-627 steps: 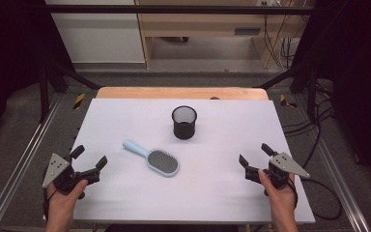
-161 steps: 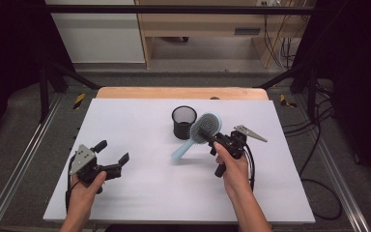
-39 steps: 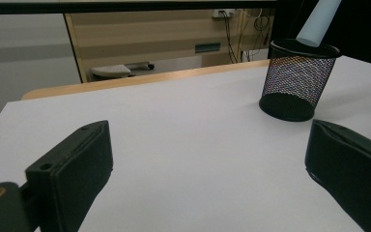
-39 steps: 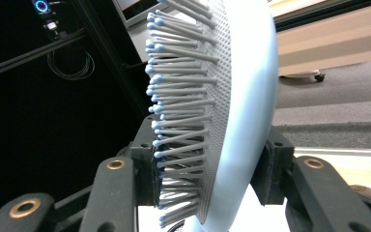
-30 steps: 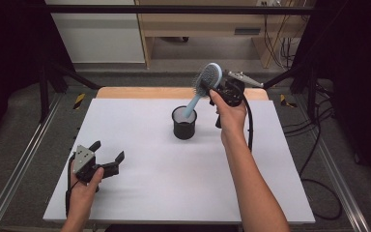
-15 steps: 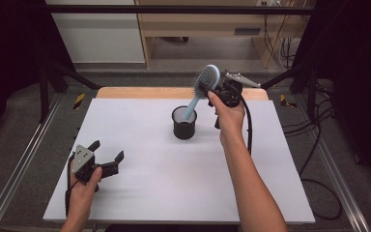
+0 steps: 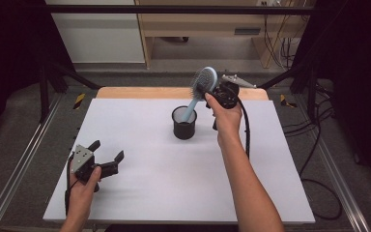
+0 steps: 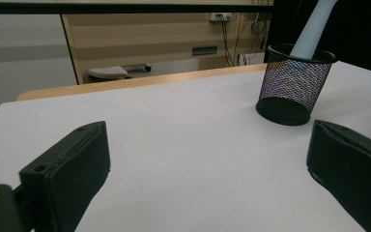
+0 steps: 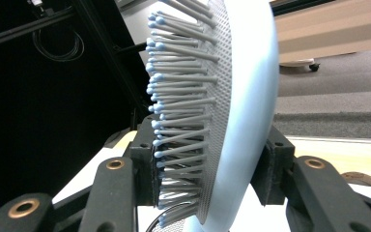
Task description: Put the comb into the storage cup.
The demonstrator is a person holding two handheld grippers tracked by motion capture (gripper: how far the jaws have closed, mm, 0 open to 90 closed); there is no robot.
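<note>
Brush (image 7: 204, 81): we judge it light and stiff, a smooth plastic shell that could slip; the bristle side is springy and gives a poorer seat for a pad.
Hold: right gripper (image 7: 211, 91) is clamped across the head, one pad among the bristles (image 9: 183, 116), the other on the smooth back (image 9: 251, 96); we would take it there, low on the head, or at the neck.
Place: handle tip already inside the cup (image 7: 184, 123), the brush leaning up and away from the cup's rim toward the right gripper.
Cup: mesh (image 8: 293, 85), upright, and by our judgement light enough to tip if the handle drags on its rim.
Left gripper (image 7: 107, 162): jaws spread with nothing between them, resting on the table (image 7: 154, 183) well apart from the cup, on the near left.
Risk: we expect the head-heavy brush to lean on the rim once let go.
</note>
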